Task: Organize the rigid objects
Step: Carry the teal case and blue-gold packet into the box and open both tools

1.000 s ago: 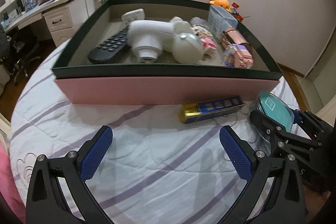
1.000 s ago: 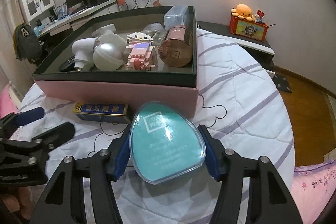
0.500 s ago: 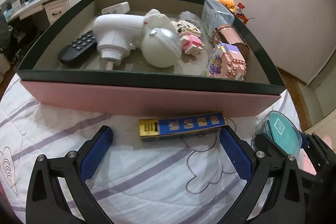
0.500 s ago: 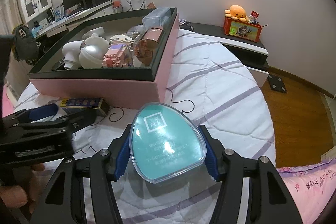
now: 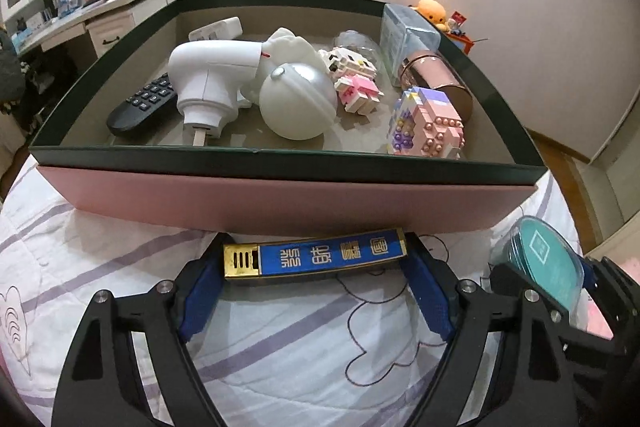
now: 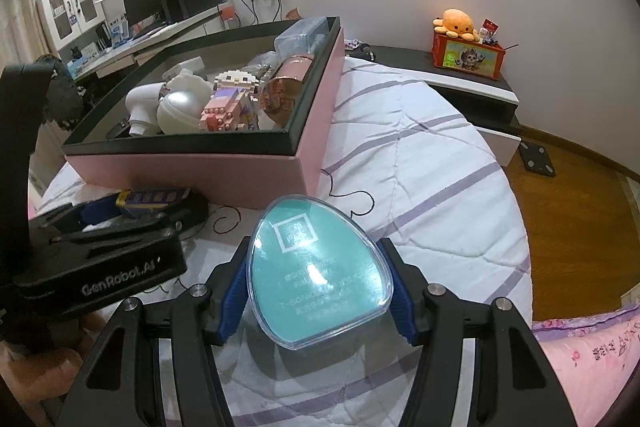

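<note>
blue-gold box (image 5: 314,259) | lower-mid frame, long axis L-R, between left gripper (image 5: 314,287) pads, closing endwise | right gripper (image 6: 316,291) clamps teal case (image 6: 318,271)

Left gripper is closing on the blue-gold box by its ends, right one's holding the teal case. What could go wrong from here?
1. The left gripper is closing on the long blue-and-gold box end to end; it may pivot or slip out.
2. That box lies close to the pink tray wall; lifting could snag it.
3. The teal case is smooth and rounded; it could squirt from the right gripper.
</note>
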`<state>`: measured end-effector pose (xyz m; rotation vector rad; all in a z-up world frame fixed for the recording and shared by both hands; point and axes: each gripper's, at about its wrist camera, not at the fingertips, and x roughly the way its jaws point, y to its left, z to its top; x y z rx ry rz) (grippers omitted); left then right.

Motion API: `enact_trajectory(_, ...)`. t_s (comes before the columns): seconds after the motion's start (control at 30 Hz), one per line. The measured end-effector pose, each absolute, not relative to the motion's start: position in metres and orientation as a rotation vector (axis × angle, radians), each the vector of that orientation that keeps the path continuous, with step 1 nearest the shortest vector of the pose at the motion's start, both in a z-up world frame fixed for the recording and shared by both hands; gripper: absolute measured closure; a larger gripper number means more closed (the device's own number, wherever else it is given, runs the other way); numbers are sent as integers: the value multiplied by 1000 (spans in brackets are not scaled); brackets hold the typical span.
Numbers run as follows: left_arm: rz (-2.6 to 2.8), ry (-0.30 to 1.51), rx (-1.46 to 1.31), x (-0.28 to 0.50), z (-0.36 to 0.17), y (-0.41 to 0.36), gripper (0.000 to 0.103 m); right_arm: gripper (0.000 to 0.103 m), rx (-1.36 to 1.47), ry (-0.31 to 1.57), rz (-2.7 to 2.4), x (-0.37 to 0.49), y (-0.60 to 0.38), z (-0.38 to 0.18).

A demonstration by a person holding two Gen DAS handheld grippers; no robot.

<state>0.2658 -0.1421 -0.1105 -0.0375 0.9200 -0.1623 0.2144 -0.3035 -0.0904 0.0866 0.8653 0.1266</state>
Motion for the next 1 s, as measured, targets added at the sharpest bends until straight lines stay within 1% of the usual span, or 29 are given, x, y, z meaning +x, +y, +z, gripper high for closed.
enact_trajectory(0.23, -180, 906, -21, 250, -103, -129, 19, 42, 89, 854, 121, 209, -297, -82)
enact_trajectory(0.4, -183, 880, -28, 239, -90, -113, 19, 42, 71, 827, 131, 201, -284, -64)
enact_trajectory(0.77, -196, 746, -49, 227, -31, -66, 19, 42, -6, 737, 167, 199, -237, -13)
enact_trajectory(1.0, -186, 662, -51, 247, 6, -40, 19, 42, -47, 664, 189, 222, -214, 21)
